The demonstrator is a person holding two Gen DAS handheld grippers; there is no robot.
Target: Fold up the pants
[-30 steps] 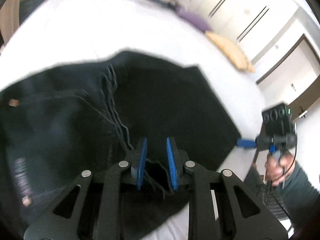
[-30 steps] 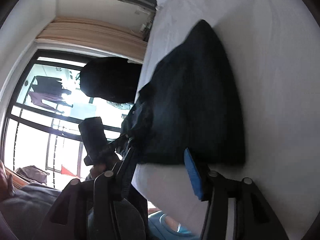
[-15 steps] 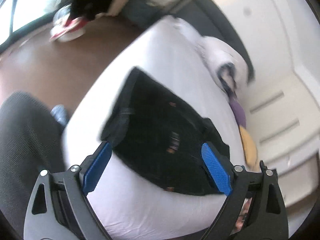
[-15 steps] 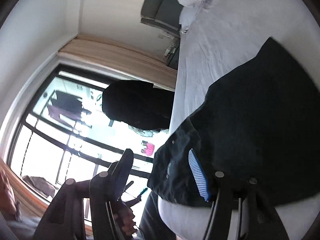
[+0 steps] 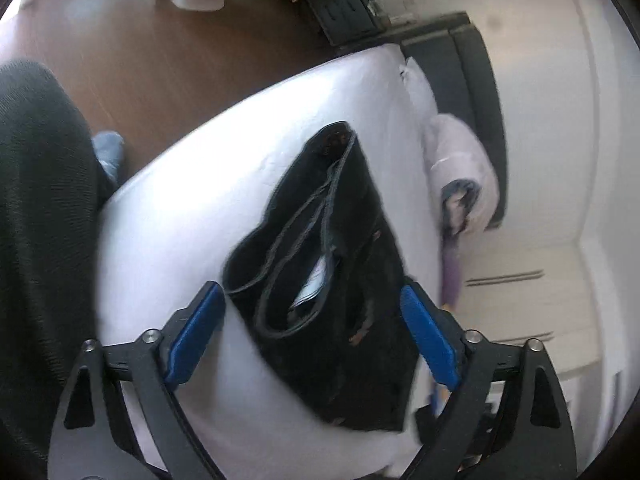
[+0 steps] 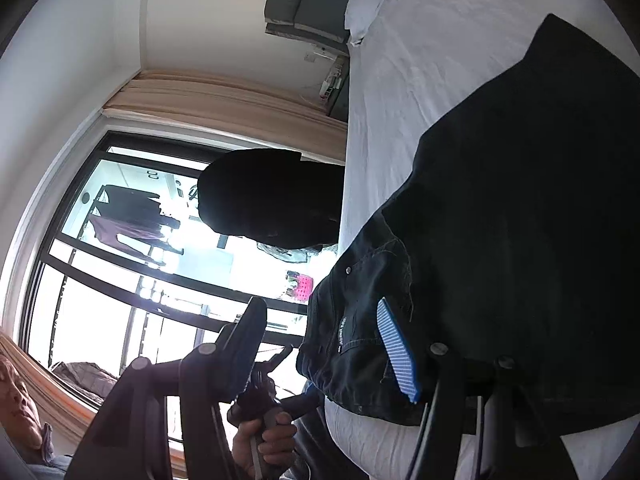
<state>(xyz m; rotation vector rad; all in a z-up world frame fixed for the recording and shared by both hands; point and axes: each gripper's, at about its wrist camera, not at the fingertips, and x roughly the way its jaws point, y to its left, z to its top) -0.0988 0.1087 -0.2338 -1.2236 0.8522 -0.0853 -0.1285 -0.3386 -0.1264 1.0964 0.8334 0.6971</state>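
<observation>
Closing your empty left hand-held gripper (image 5: 310, 342) over the folded black denim pants (image 5: 336, 280) on the white bed (image 5: 168, 216), you can press them flat, while your right hand-held gripper (image 6: 320, 344) hangs half-open and empty.

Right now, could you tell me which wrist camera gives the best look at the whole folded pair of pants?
The left wrist view: the pants lie whole on the white bed, outline and waistband visible. The right wrist view sees them too close: only a dark mass with a pocket corner, cut off at the frame's edge.

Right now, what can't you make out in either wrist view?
- Pants near end: left view, blurred, right finger covers its corner.
- Pants' far side: right view, cut by frame edge.
- Left gripper, closing: contact with pants unclear.
- Label text: too small.
</observation>
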